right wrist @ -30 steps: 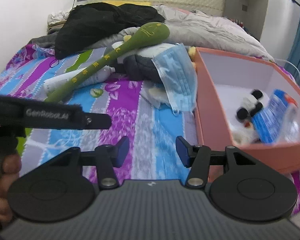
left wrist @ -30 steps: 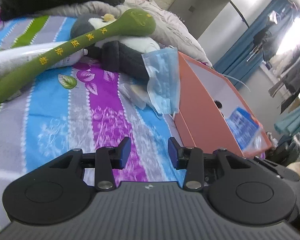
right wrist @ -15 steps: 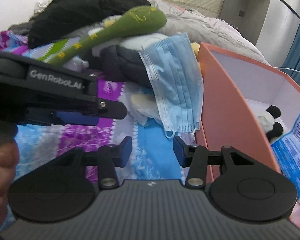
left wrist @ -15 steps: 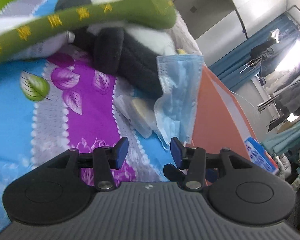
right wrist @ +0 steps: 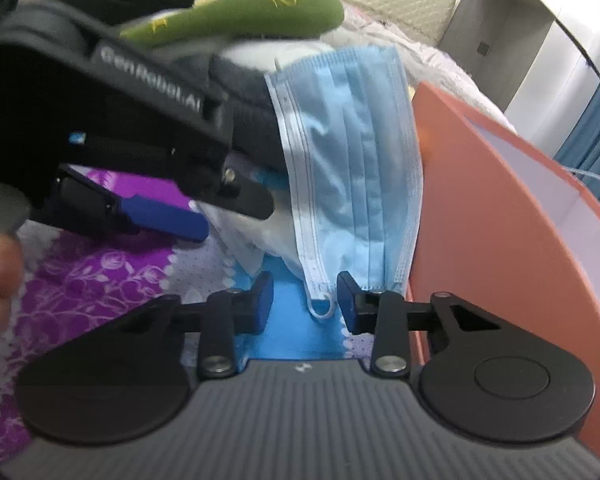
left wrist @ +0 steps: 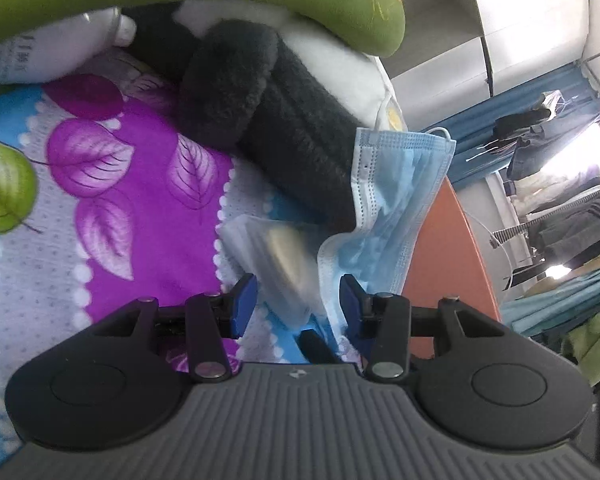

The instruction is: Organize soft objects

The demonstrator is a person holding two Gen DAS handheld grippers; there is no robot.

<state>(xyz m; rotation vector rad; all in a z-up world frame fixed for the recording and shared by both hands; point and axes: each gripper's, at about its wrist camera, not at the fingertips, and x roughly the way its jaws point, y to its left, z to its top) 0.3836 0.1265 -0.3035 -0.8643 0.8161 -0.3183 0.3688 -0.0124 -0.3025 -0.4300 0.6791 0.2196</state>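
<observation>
1. Soft objects lie piled on the bed [left wrist: 112, 184], whose striped, leaf-patterned cover fills far more of both views than it did a second ago, since both tools have come down and in toward the heap
2. Beside the heap stands the orange box [right wrist: 496, 200], open side up and touching the hanging edge of the mask; a second ago its inside, with a small panda toy and a blue packet, was in plain view from the right wrist, and now mostly its outer wall shows
3. A green plush stick [left wrist: 188, 0] lies across a black-and-white plush toy [left wrist: 268, 120], both untouched; a white bottle [left wrist: 48, 56] sits under the stick
4. The blue face mask [right wrist: 352, 152] drapes over the plush toy and down against the box wall, with a clear plastic packet [left wrist: 272, 252] on the cover just beside it
5. The left hand-held gripper [left wrist: 296, 304] is partly open and empty, its jaws either side of the packet's near end and the mask's lower corner
6. The right hand-held gripper [right wrist: 304, 304] has just been closing; its jaws are half shut around the mask's bottom edge and ear loop, not yet pinching
7. My reading: the mask is the next item for the box, and the grasp is about to be made
</observation>
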